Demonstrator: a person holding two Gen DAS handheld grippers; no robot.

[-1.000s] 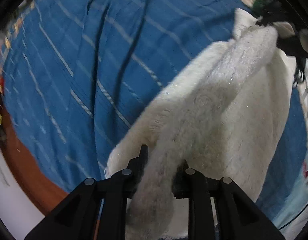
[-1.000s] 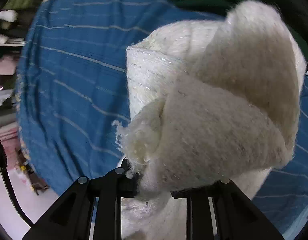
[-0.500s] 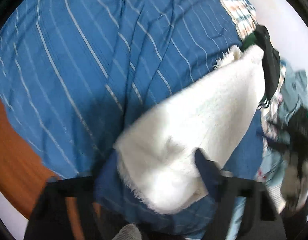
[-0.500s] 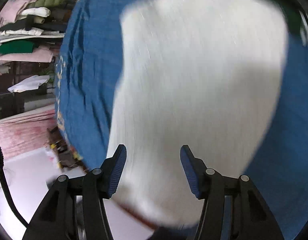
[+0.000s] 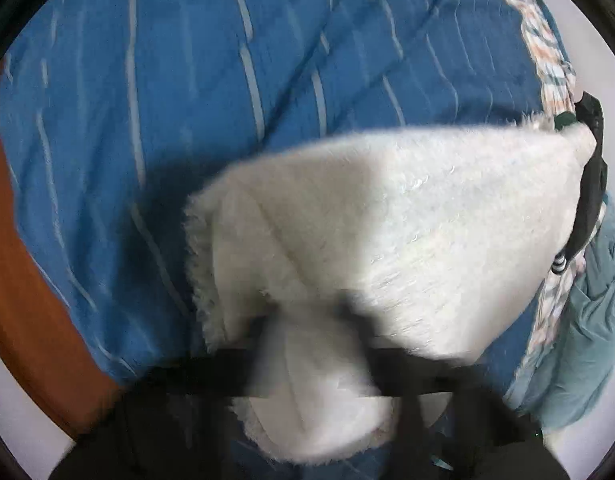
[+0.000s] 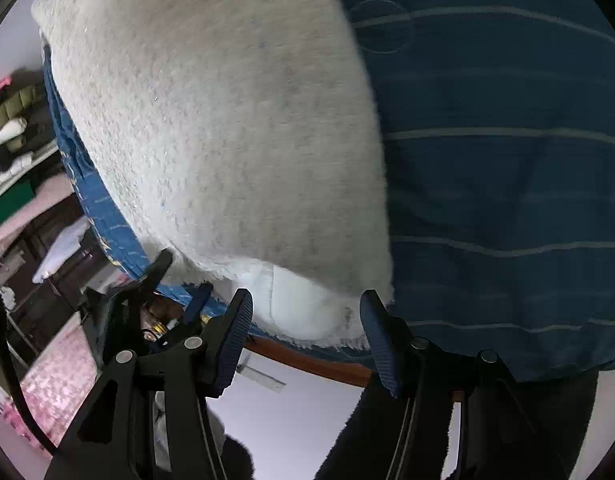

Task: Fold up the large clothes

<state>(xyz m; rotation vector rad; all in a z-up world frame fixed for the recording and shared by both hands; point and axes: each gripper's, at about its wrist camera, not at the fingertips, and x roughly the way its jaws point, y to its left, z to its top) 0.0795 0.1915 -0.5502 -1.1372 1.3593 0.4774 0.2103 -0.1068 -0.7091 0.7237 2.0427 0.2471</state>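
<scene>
A white fuzzy garment [image 5: 387, 220] lies folded on the blue striped bedspread [image 5: 187, 80]. My left gripper [image 5: 311, 332] is blurred at the bottom of the left wrist view, and the garment's near hem runs between its fingers, gripped. The right wrist view shows the same garment [image 6: 227, 120] spread wide over the bedspread [image 6: 507, 160]. My right gripper [image 6: 303, 320] stands open at the garment's near corner, its blue pads either side of the hem without pressing it. The left gripper [image 6: 179, 280] shows at the garment's edge, left of the right one.
The bed's brown wooden frame [image 5: 27, 300] runs along the near edge [image 6: 307, 364]. A teal cloth [image 5: 587, 320] and a black strapped item [image 5: 591, 184] lie at the bed's right side. Shelves with folded clothes [image 6: 11, 140] stand off to the left.
Both grippers let go of the bunched garment, which now lies flatter. The left jaws opened wide, then closed on the near hem. The right gripper swung to the near corner and stays open.
</scene>
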